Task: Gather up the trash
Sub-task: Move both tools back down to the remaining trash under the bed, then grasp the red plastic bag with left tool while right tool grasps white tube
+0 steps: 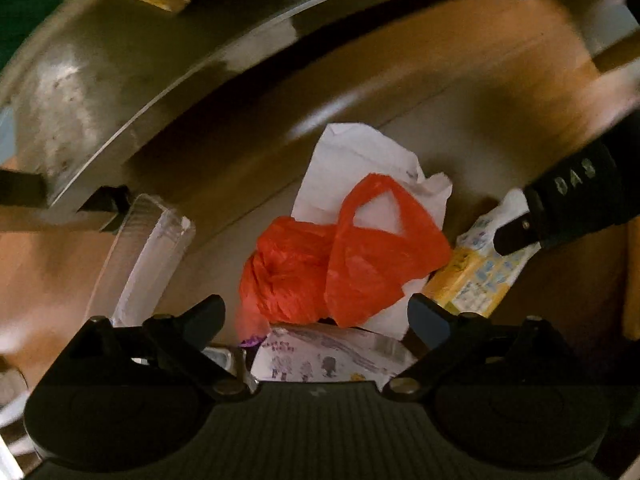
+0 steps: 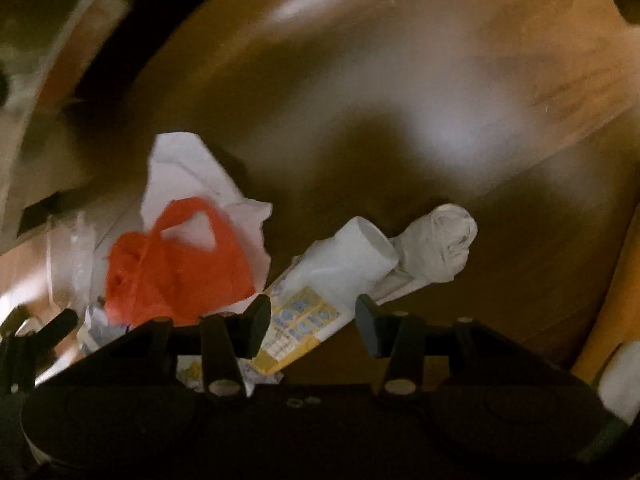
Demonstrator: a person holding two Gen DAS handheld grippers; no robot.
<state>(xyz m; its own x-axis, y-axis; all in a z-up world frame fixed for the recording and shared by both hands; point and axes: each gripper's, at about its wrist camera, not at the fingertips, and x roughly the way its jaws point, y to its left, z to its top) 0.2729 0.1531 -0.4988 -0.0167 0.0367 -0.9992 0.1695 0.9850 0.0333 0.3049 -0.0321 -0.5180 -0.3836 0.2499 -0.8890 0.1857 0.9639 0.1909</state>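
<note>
A pile of trash lies on the brown wooden floor [image 2: 400, 80]. An orange plastic bag [image 1: 320, 268] rests on a crumpled white paper [image 1: 360, 160], and my left gripper [image 1: 318, 316] hangs open just above it, one jaw on each side. Under that gripper lies a printed sheet [image 1: 320, 356]. My right gripper [image 2: 313, 330] is open over a yellow-and-white printed wrapper [image 2: 296, 324] around a white roll [image 2: 352, 256]; a crumpled white wad [image 2: 440, 248] lies beyond it. The orange bag [image 2: 180, 272] sits to its left. One of the right gripper's fingers [image 1: 514, 236] shows over the wrapper [image 1: 480, 276].
A glass-topped table with a dark frame [image 1: 132, 80] curves across the upper left, close to the pile. A clear plastic piece [image 1: 152, 248] lies left of the bag. A white object [image 2: 620, 376] sits at the far right by a lighter wood edge.
</note>
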